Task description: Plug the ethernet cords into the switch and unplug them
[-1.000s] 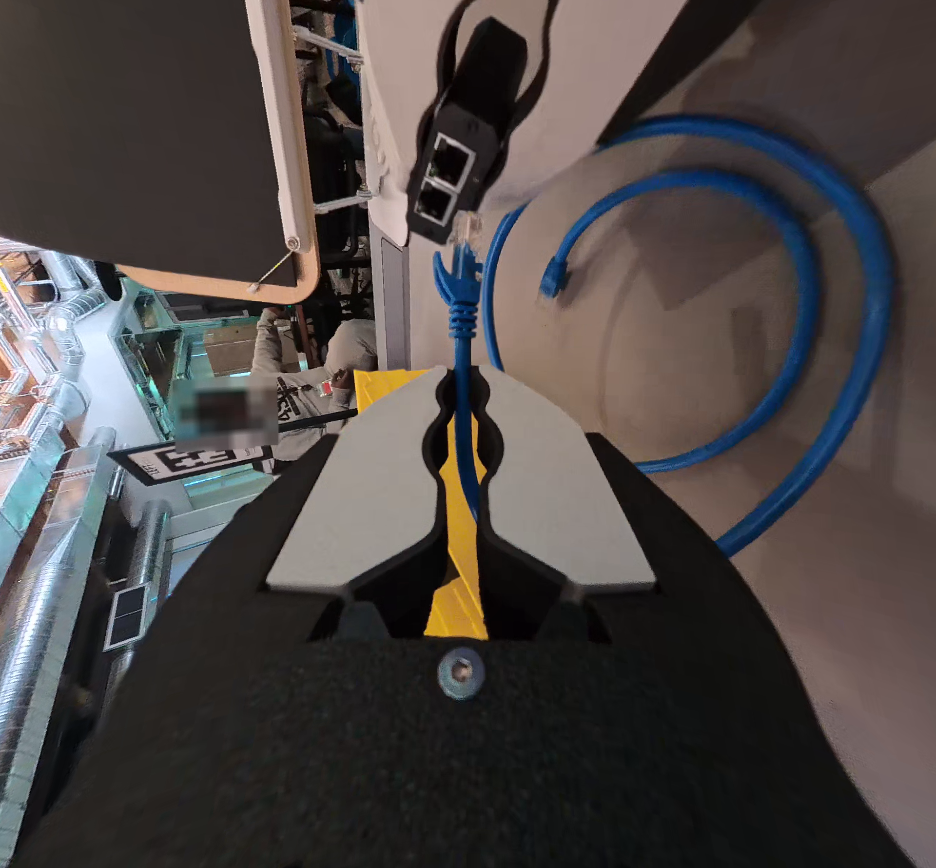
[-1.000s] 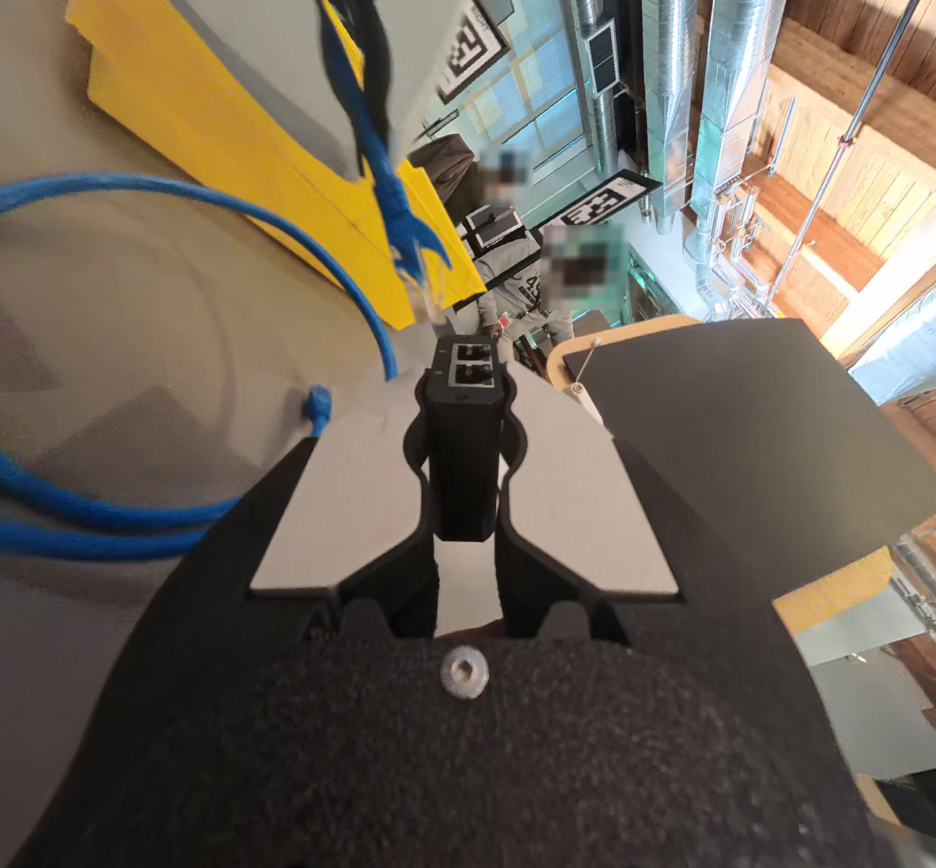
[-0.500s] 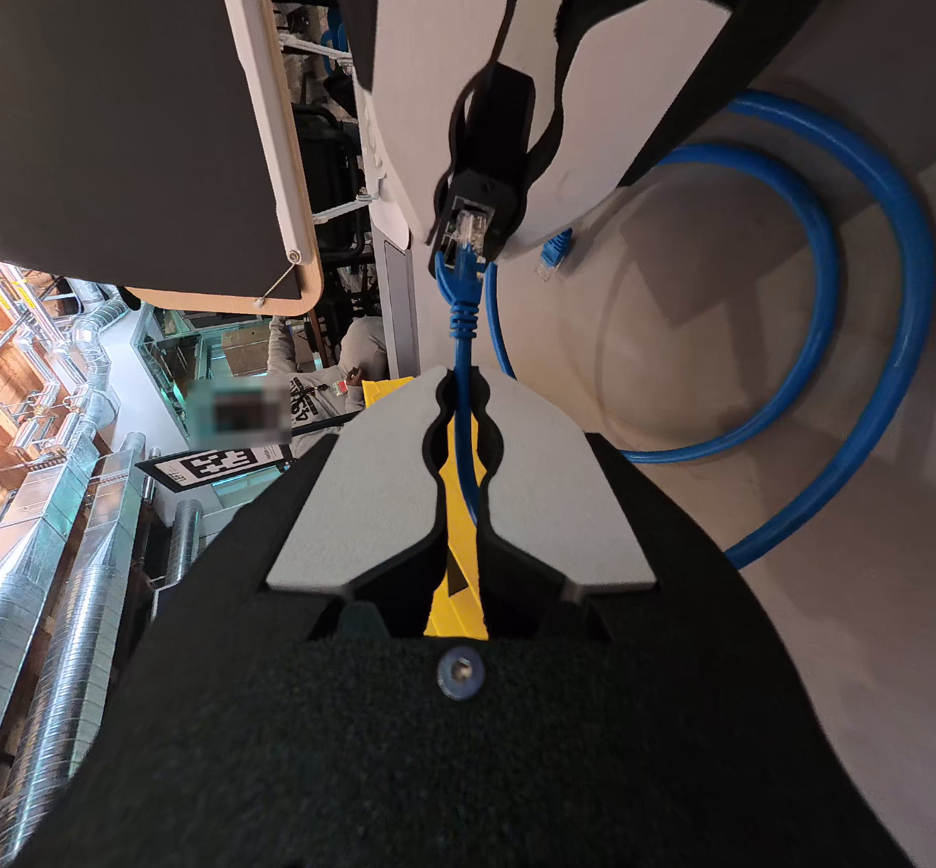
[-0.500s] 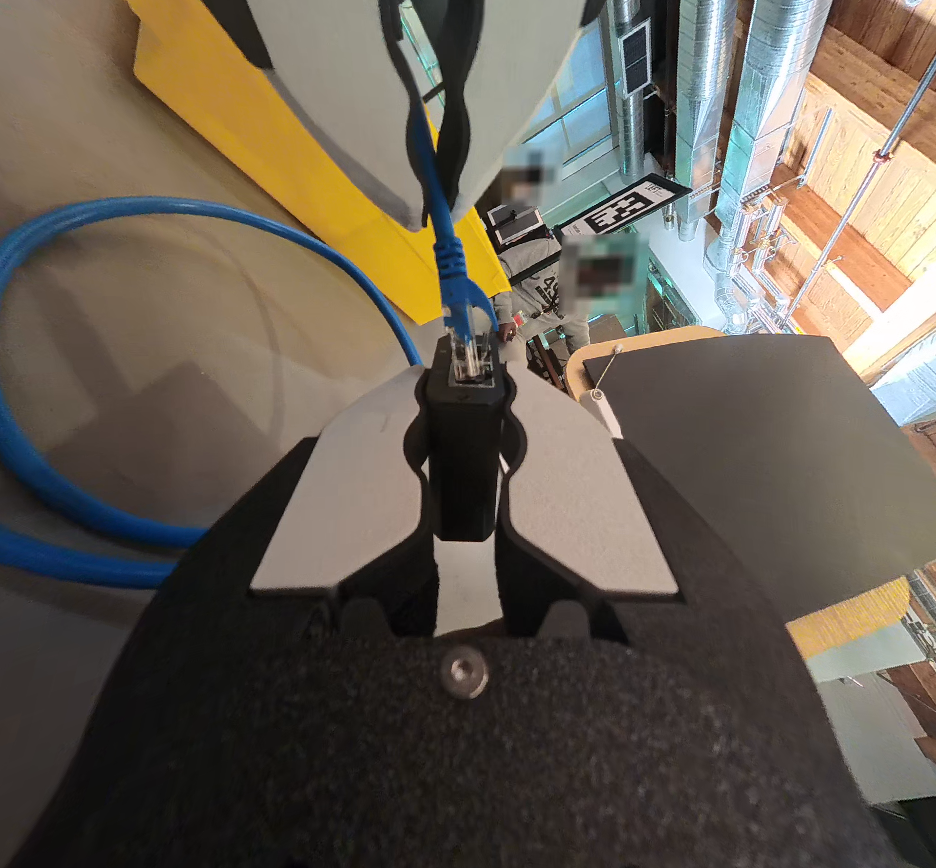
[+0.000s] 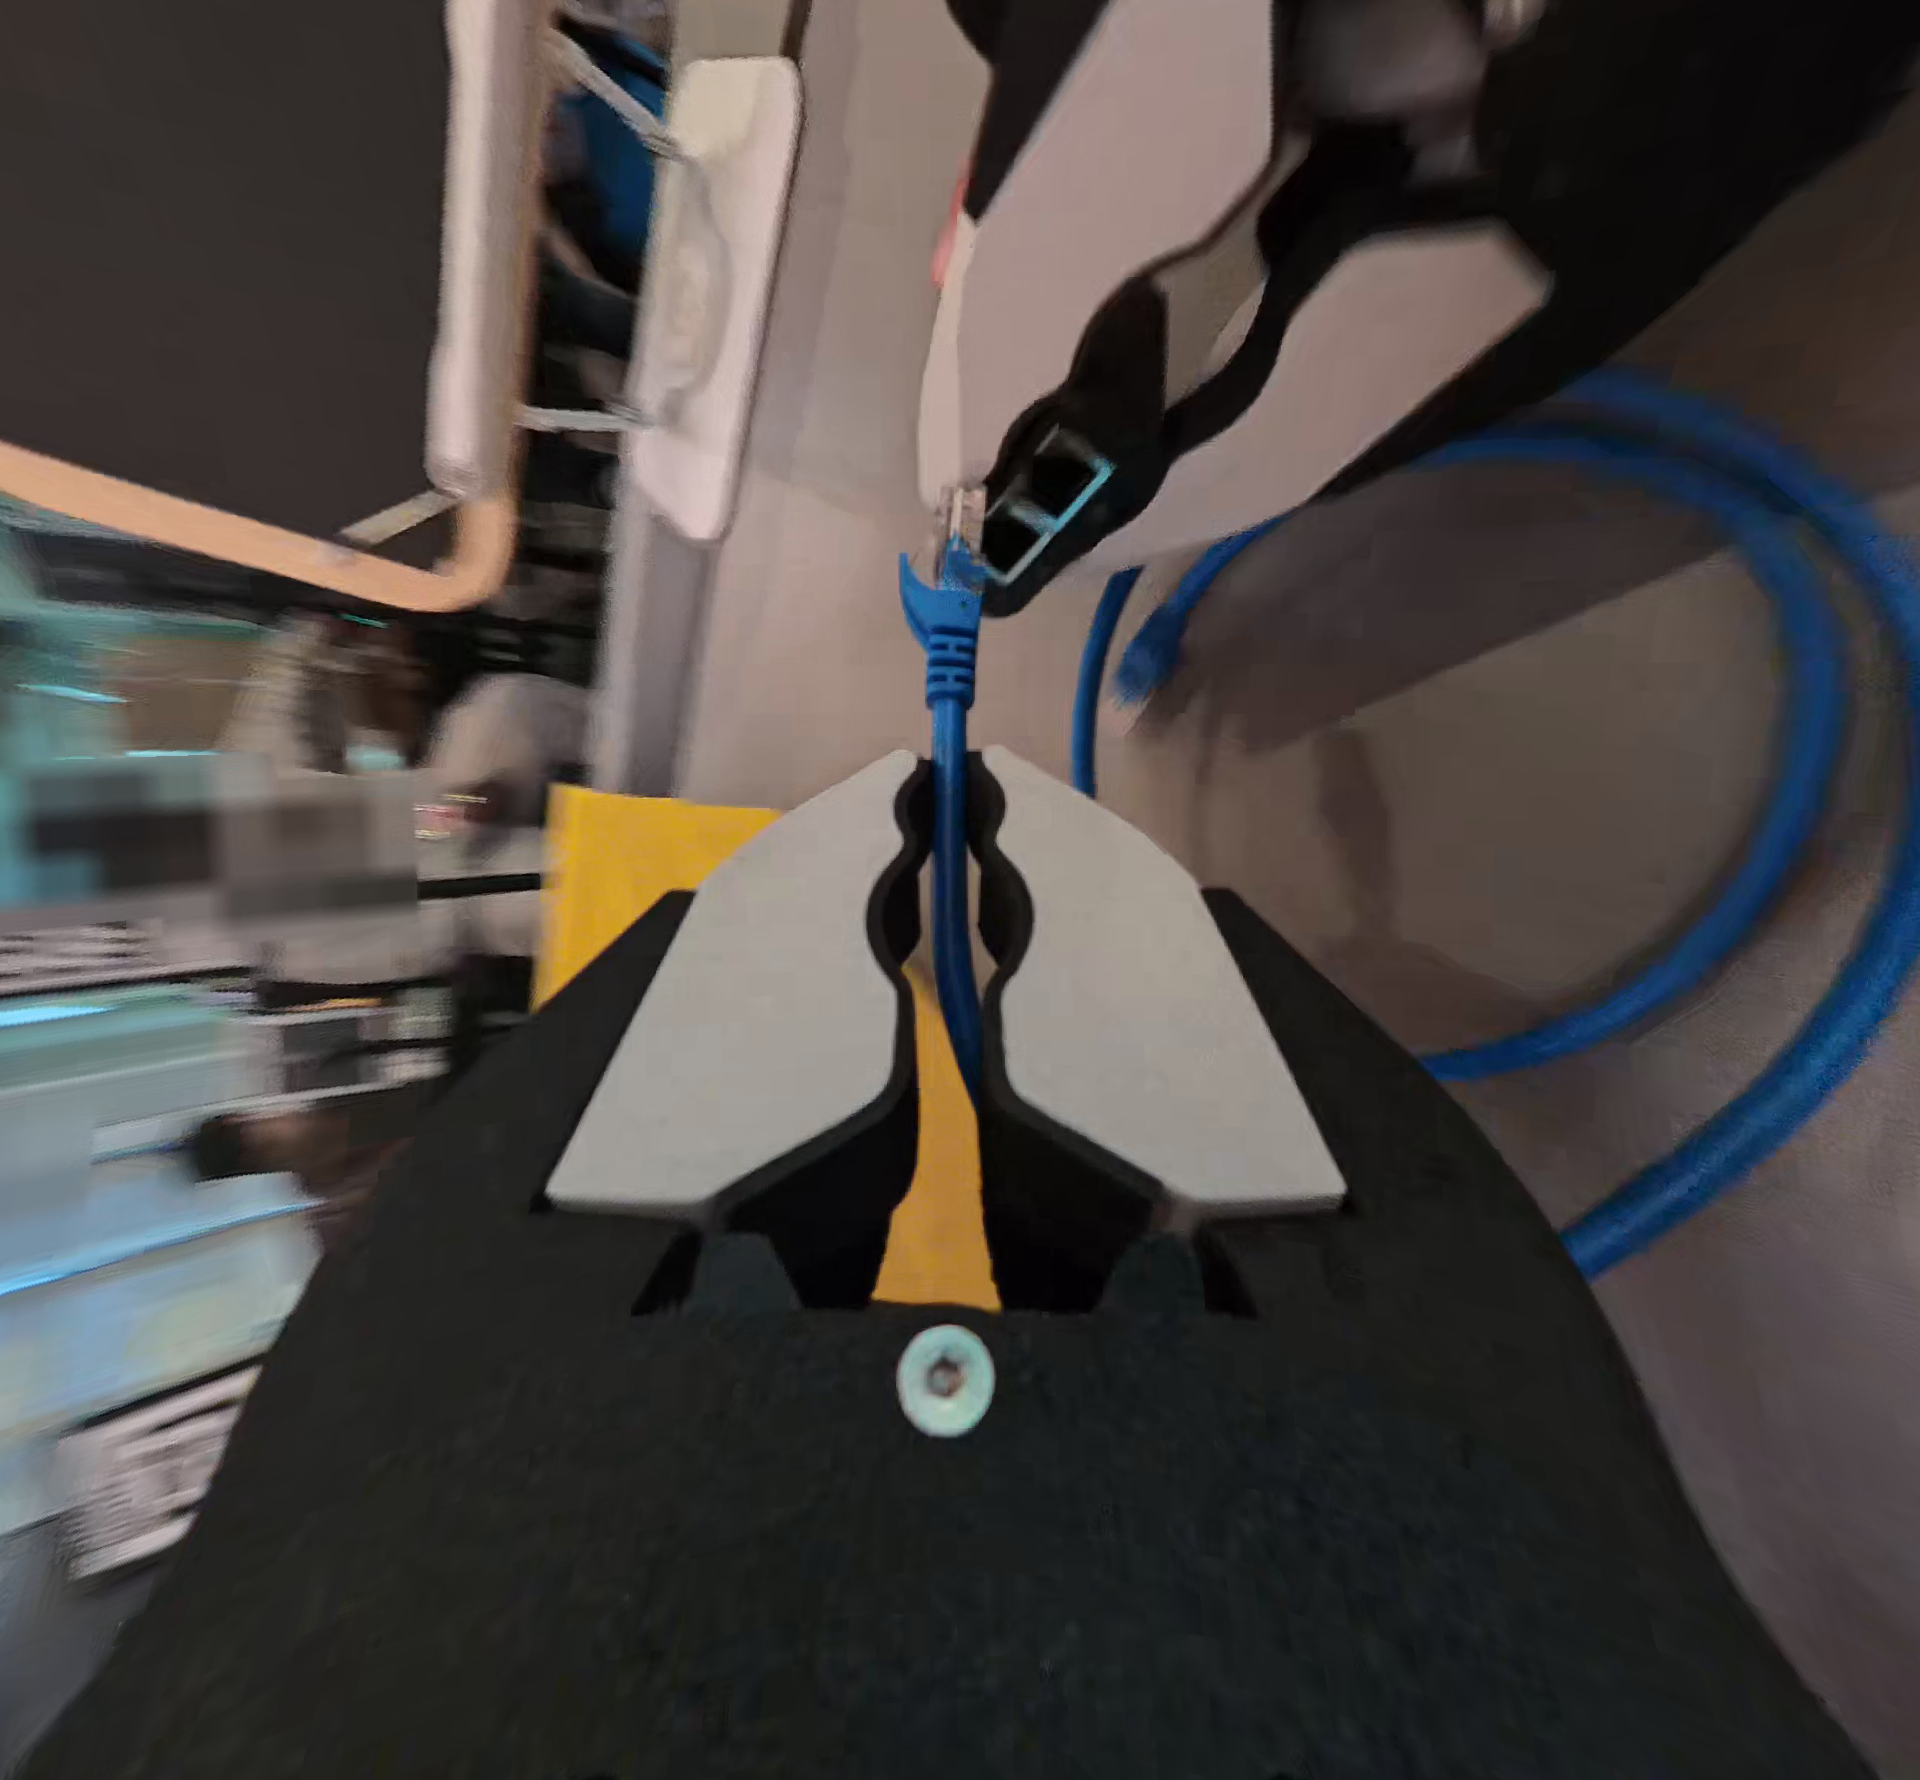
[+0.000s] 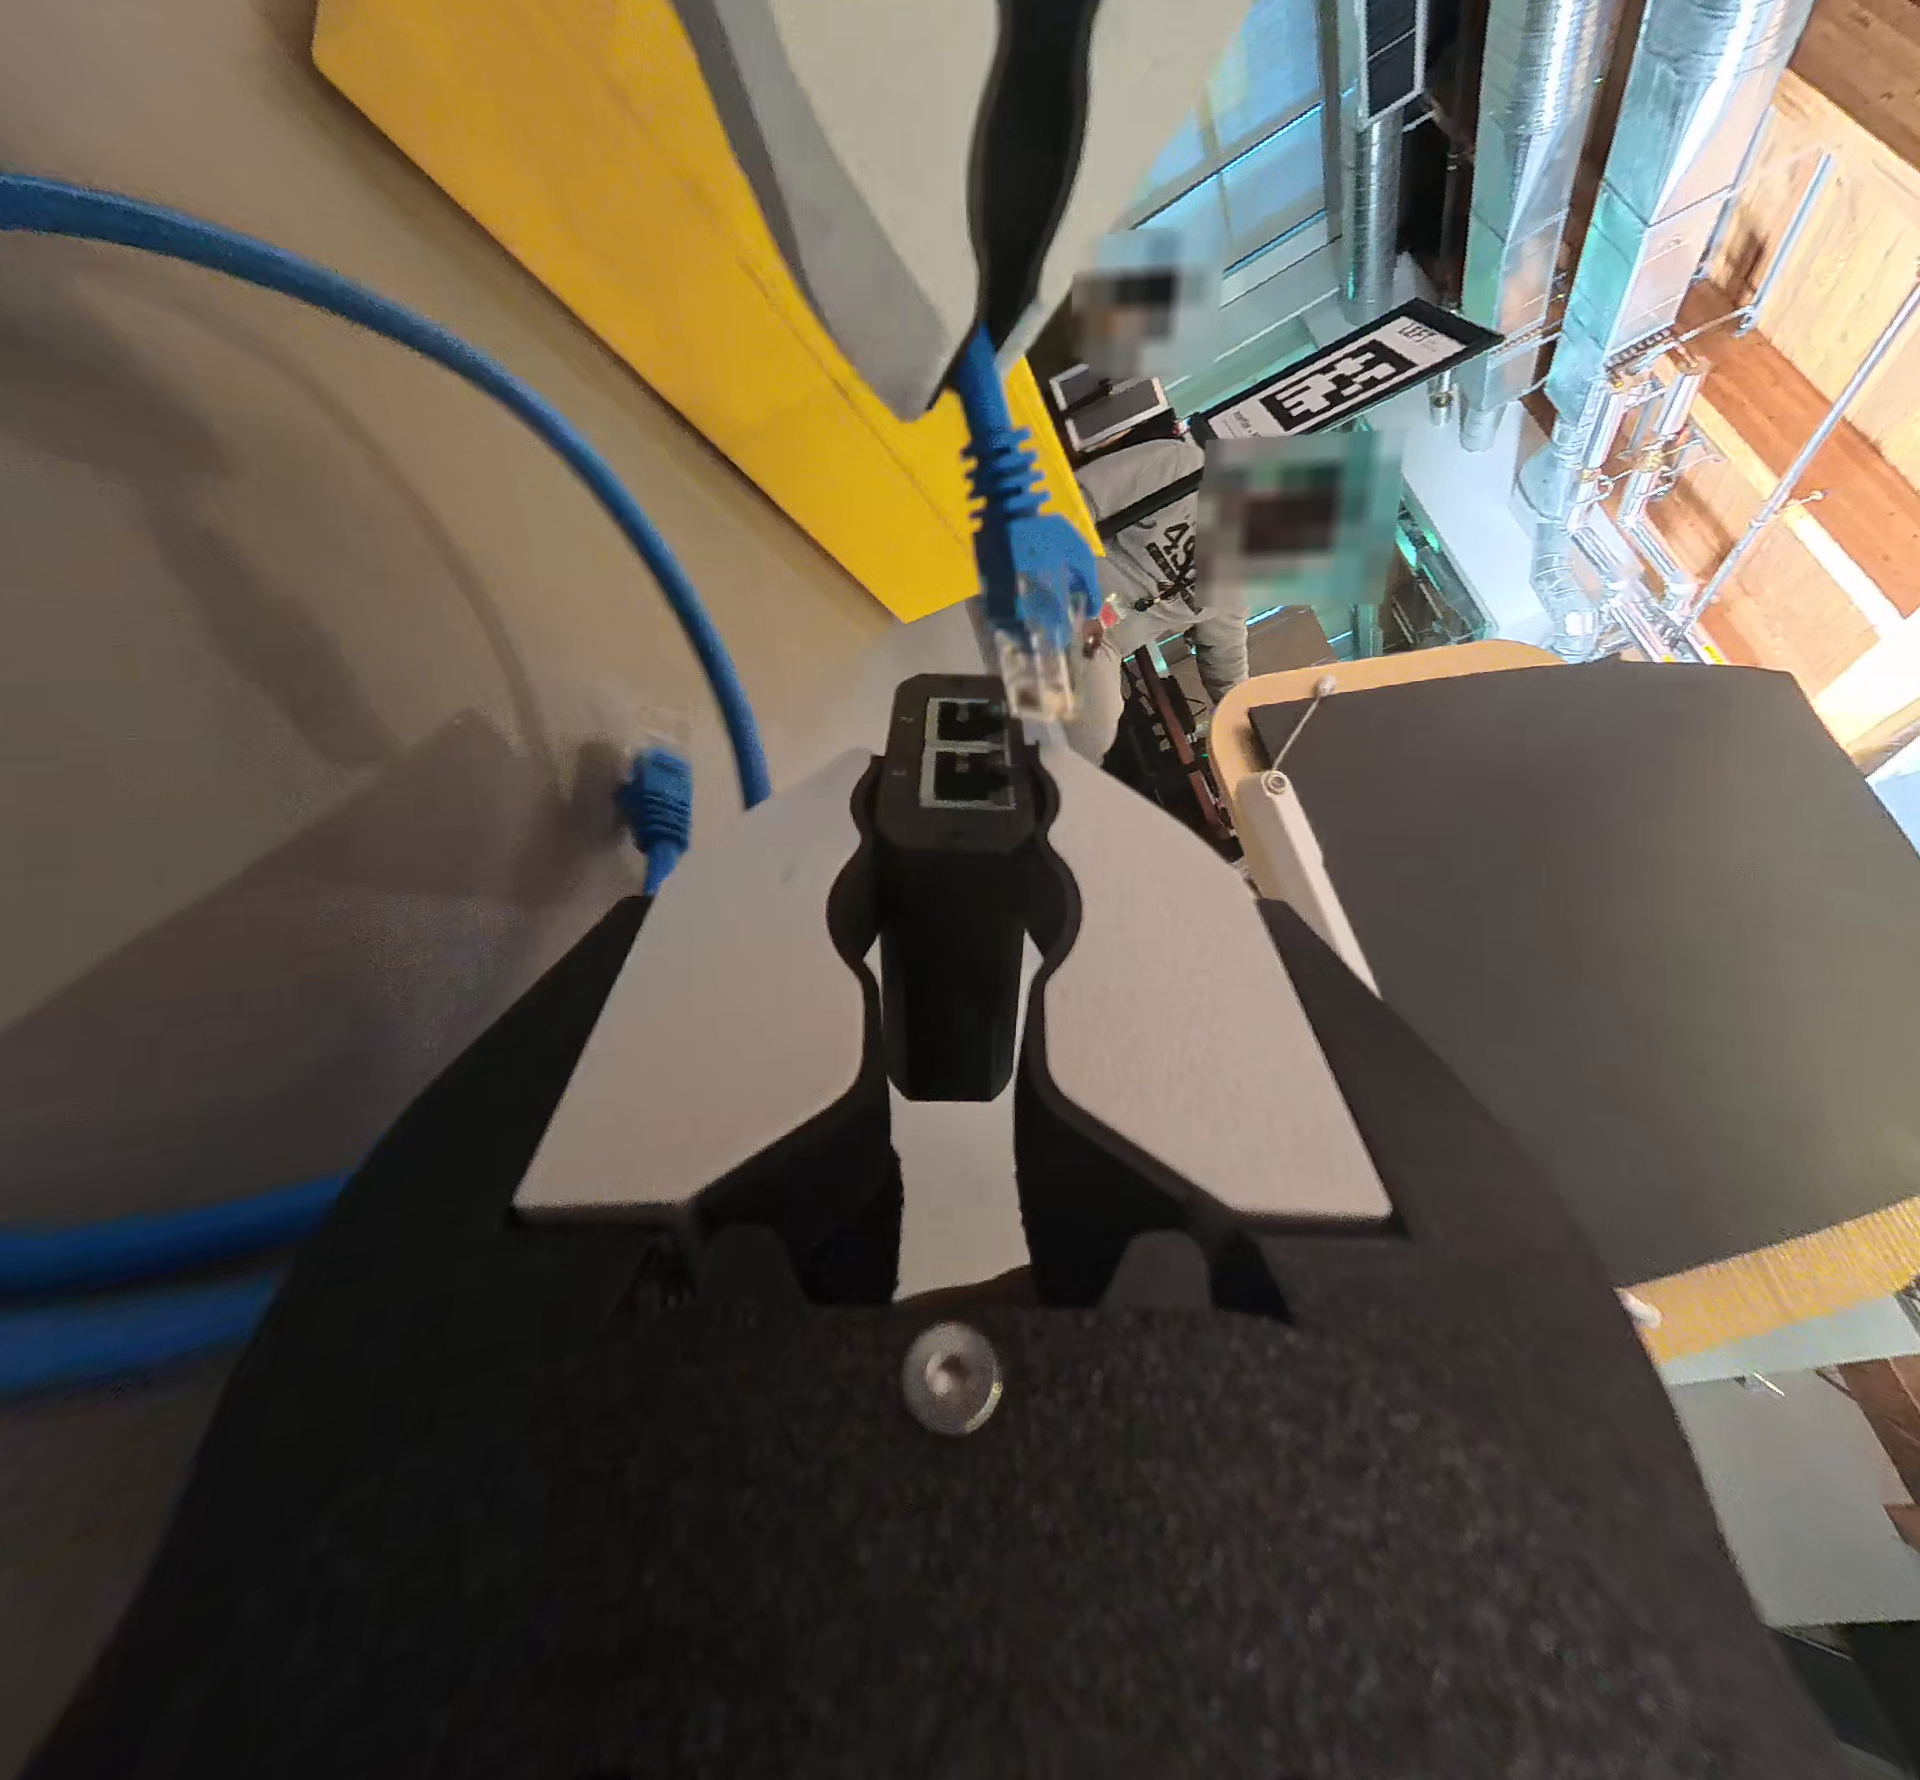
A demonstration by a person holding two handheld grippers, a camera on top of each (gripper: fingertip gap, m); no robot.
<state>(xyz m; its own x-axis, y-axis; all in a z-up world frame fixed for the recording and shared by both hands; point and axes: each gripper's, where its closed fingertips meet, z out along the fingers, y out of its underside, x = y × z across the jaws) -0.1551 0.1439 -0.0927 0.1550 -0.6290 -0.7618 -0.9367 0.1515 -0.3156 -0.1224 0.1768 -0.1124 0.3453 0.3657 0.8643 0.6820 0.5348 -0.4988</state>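
While the left gripper [image 5: 951, 764] pinched the blue cord [image 5: 953, 899] between nearly closed jaws at the frame's centre, its clear-tipped plug [image 5: 951, 546] stood just outside the switch [image 5: 1081, 473], beside the ports. Right of centre, loops of cord lay on the grey table [image 5: 1507, 847], a second plug [image 5: 1143, 665] loose among them. From the other side, the right gripper [image 6: 951, 795] clamped the small black switch [image 6: 951, 899], two empty ports stacked on its face, the plug [image 6: 1034, 629] hanging just above. A yellow sheet [image 6: 582, 172] lay upper left.
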